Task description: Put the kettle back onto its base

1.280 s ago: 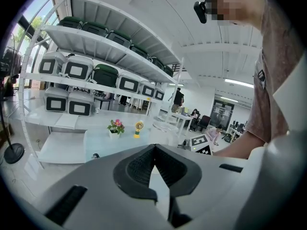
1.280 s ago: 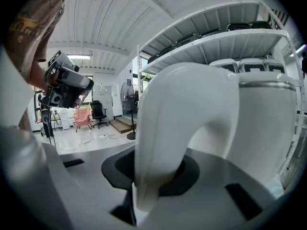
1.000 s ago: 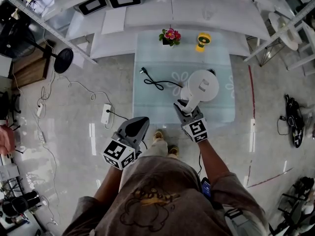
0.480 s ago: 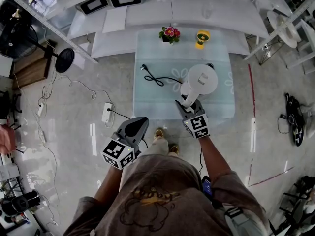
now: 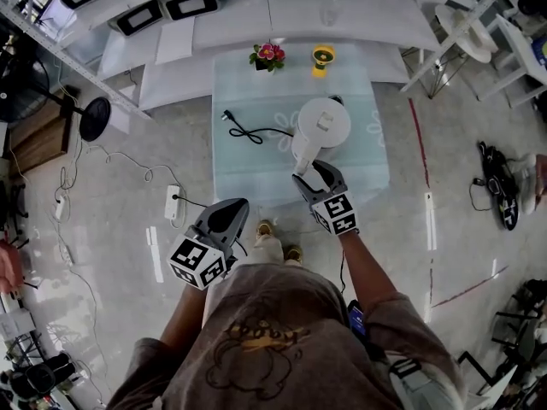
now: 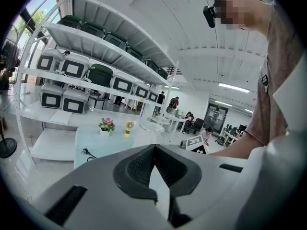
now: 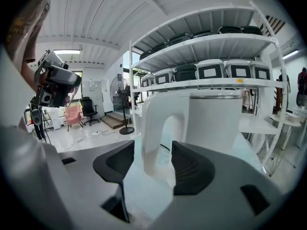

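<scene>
Person in a brown-grey tee [image 5: 286, 301]
The tee has short sleeves [image 5: 403, 321] and a dark outline drawing [image 5: 252, 357] with looping lettering across the front. Tan shoes [image 5: 266, 228] show below the hem. A small dark device [image 5: 356, 321] sits at the right hip. On the head rides a black-and-grey camera unit [image 7: 56, 87], with cables hanging from it.

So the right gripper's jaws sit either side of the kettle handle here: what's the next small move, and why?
Probably draw the right gripper straight back off the handle. Its jaws are opening and the pads look clear of it, while the kettle stands upright by itself on the table, with the cord running to it.
</scene>
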Motion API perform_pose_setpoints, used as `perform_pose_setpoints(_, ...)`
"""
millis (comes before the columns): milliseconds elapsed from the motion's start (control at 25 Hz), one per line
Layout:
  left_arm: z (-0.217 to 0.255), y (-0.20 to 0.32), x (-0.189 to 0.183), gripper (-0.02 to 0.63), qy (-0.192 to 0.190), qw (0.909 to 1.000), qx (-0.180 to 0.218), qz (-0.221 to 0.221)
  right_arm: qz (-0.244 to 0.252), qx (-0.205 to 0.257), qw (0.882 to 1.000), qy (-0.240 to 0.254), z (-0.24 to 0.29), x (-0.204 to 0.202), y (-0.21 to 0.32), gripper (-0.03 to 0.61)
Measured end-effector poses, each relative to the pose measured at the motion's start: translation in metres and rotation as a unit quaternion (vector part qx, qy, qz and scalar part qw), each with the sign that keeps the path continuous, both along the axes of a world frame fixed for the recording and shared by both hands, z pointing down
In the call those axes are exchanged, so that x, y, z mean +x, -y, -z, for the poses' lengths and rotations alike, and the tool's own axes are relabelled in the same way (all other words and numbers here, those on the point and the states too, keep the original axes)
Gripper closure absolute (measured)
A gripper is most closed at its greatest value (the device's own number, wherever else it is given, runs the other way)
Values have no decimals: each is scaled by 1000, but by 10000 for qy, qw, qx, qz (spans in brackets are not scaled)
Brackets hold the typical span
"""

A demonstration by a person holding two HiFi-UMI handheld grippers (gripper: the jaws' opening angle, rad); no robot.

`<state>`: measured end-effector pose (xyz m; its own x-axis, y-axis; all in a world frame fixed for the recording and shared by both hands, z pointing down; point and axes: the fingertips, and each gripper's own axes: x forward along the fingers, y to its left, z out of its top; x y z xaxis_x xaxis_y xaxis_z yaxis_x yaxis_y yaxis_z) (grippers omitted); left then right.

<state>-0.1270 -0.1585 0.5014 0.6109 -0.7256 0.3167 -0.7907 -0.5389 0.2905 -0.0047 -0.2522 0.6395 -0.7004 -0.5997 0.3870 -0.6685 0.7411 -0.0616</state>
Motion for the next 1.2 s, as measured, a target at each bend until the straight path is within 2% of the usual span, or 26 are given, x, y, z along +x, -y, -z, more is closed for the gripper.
perform_pose_setpoints(240, 6, 11, 24, 592, -83, 9992, 117, -374, -541, -69, 9985, 40, 20, 44, -3, 336)
perform_pose_setpoints(520, 22, 35, 52, 592, -250, 9961, 322, -777, -1082, 221, 9938, 156, 73, 93, -7, 337)
perform_pose_setpoints(840, 50, 54, 78, 592, -335, 9907, 591, -1176, -1586, 373, 9843, 674, 145, 133, -24, 345)
perform_pose_setpoints(1200, 84, 62, 85, 592, -511, 9865, 900, -1270, -1843, 628, 9754, 1038, 204, 146, -59, 358)
